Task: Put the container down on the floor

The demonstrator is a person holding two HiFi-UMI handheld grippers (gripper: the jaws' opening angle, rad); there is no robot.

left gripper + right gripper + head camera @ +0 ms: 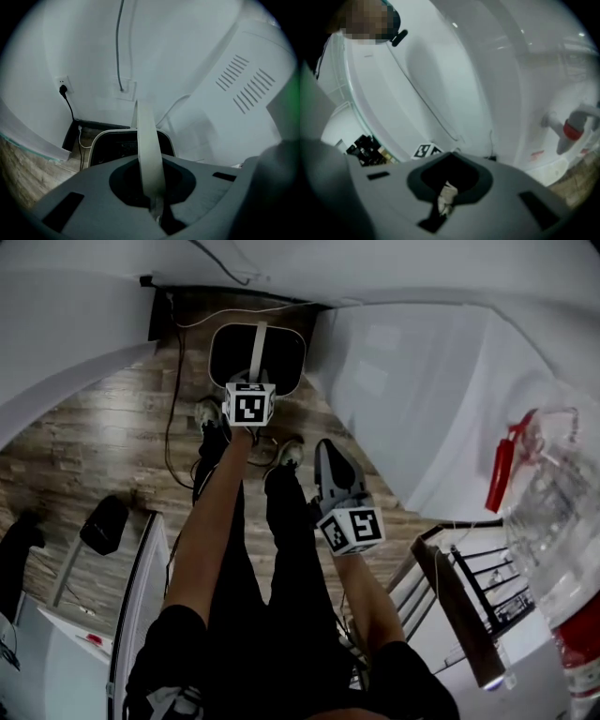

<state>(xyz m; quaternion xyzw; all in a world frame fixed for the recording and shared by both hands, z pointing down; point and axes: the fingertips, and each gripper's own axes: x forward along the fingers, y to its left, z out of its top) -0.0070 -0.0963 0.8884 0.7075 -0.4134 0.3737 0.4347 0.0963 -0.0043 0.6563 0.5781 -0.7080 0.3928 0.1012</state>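
The container is a black tub with a white rim and a white strap handle. It sits low over the wooden floor, in the corner by the wall. My left gripper is directly above it, shut on the handle. In the left gripper view the handle rises from the container into the closed left gripper. Whether the tub touches the floor is unclear. My right gripper hangs beside the person's leg, away from the container. Its jaws look shut, with only a small pale bit at the seam.
The person's shoes stand just behind the container. A black cable runs from a wall socket to the floor. A white casing with vent slits stands to the right. A black rack and a red-handled clear item are further right.
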